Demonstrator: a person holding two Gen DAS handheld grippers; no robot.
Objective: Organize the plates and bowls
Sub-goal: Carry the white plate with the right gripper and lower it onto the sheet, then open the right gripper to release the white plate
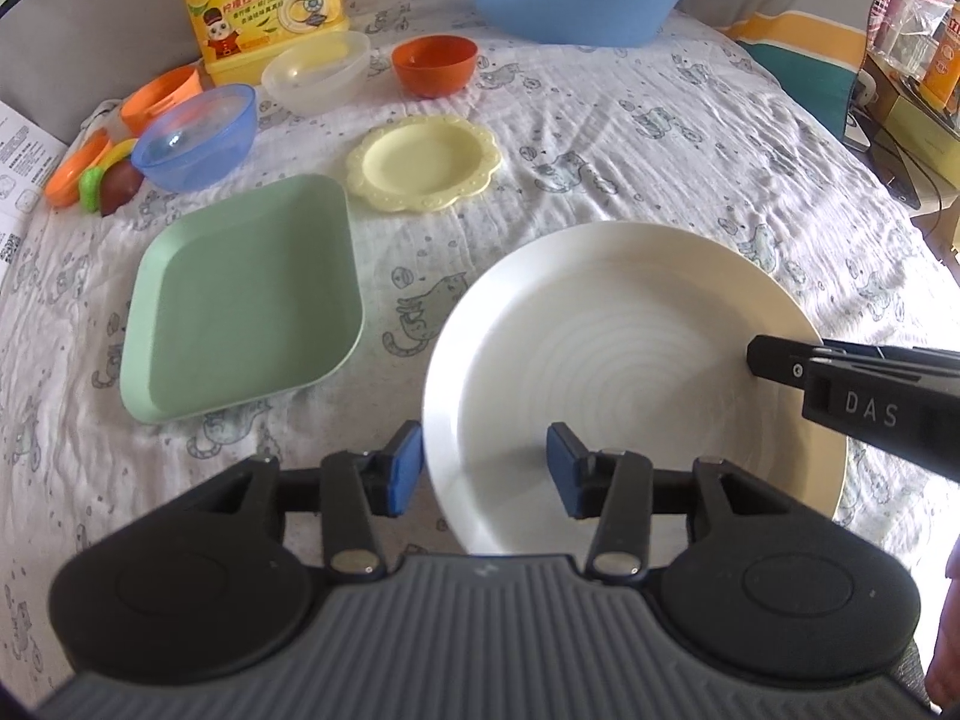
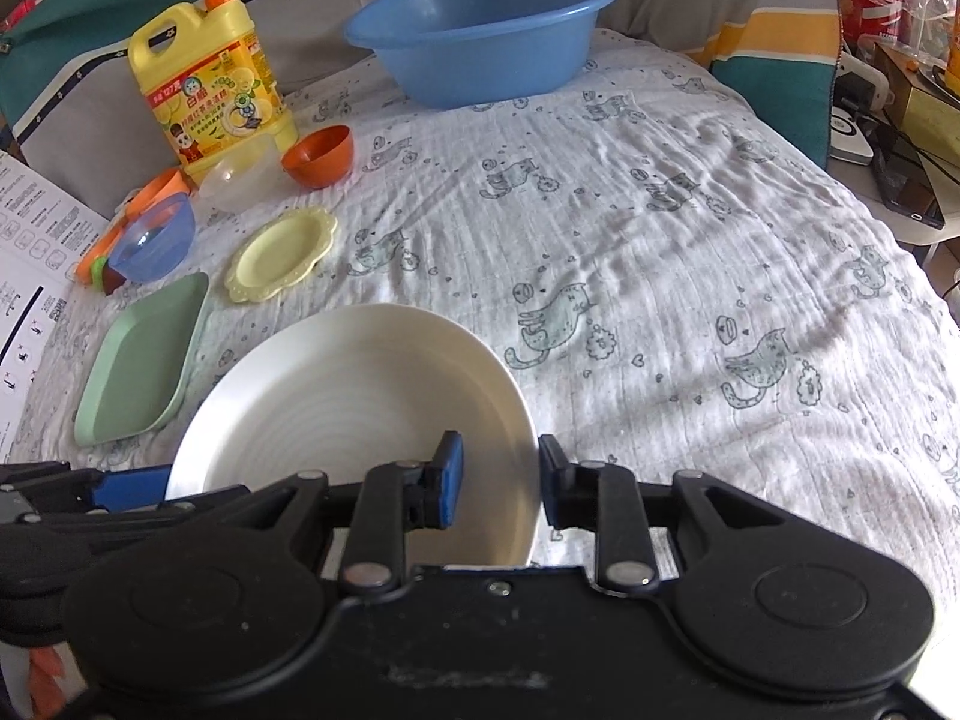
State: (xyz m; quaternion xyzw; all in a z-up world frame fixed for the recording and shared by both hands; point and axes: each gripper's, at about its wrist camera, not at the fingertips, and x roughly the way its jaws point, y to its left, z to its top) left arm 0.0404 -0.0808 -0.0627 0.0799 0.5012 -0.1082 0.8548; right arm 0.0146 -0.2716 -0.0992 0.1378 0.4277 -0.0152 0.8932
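A yellow detergent bottle (image 2: 210, 66) stands at the cat-print cloth's (image 2: 660, 240) far left corner; a blue basin (image 2: 480, 30) at the far edge.

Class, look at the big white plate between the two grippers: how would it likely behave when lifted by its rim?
The white plate looks rigid, so it probably won't flex. Its glossy rim may slip between narrow pads. It is wide, so gripped at one edge it would likely tilt.
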